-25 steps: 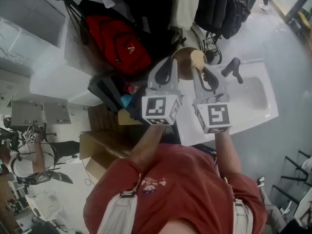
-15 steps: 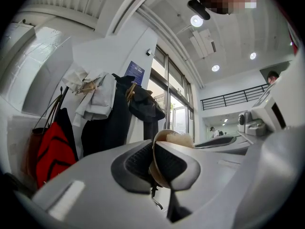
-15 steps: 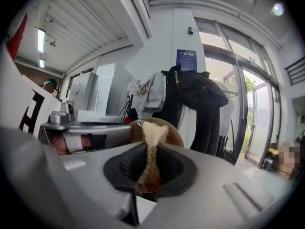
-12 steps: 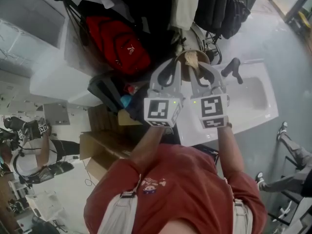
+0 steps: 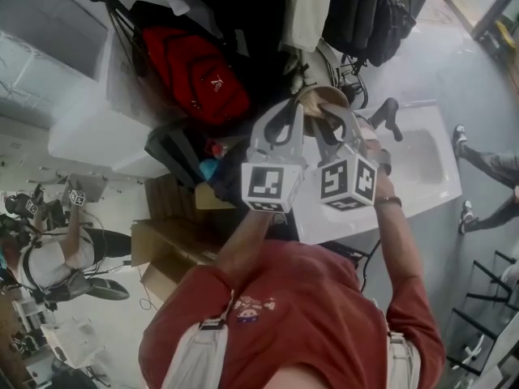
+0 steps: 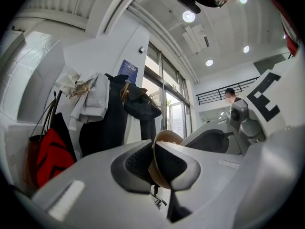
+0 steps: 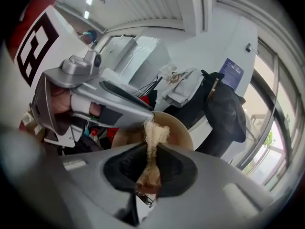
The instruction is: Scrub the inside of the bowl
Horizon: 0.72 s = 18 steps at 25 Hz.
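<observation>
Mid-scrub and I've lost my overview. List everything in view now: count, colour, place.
bowl: one, tan, held up between the two grippers
scrub pad: one, beige, its tip at the bowl's inside
sink: one, white, right of the grippers in the head view
faucet: one, dark, on the sink
backpack: one, red, hanging left of the bowl
coats: several, dark, hanging beyond the bowl
bystanders: two, one at far left, the legs of another at far right
left gripper: one, grey, clamped on the bowl's rim
right gripper: one, grey, pinching the scrub pad
</observation>
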Tool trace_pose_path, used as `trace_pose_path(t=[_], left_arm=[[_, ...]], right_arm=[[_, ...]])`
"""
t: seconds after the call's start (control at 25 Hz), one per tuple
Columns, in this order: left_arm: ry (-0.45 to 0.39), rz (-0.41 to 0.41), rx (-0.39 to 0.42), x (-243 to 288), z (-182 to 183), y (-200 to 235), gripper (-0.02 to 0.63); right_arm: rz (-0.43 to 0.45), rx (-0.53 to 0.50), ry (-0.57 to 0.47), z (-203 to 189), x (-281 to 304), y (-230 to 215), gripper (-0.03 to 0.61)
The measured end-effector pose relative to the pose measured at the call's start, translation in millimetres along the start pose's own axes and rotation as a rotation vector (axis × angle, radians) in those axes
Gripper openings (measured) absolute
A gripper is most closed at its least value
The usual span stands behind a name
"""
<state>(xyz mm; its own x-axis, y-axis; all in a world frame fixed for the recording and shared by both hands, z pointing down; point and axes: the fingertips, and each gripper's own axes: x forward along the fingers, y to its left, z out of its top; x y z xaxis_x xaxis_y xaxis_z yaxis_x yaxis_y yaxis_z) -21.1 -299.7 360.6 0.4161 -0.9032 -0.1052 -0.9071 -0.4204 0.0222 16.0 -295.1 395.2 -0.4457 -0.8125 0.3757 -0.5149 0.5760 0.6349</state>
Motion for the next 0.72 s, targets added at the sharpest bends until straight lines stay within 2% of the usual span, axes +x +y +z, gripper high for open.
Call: trace_pose_path(t=[0.52,0.72], left_arm=[[0.025,-0.035,0.017,-1.5,-0.2,-8.4,0.028],[0.044,-0.047,0.018,-4.5,-3.8,-12.4,0.028]], right_arm=[[0.038,-0.637,0.095,-9.4,-4.7,17.8,0.049],[0.080,-0.823,0.114,-15.5,-8.0,32.5,0.049]])
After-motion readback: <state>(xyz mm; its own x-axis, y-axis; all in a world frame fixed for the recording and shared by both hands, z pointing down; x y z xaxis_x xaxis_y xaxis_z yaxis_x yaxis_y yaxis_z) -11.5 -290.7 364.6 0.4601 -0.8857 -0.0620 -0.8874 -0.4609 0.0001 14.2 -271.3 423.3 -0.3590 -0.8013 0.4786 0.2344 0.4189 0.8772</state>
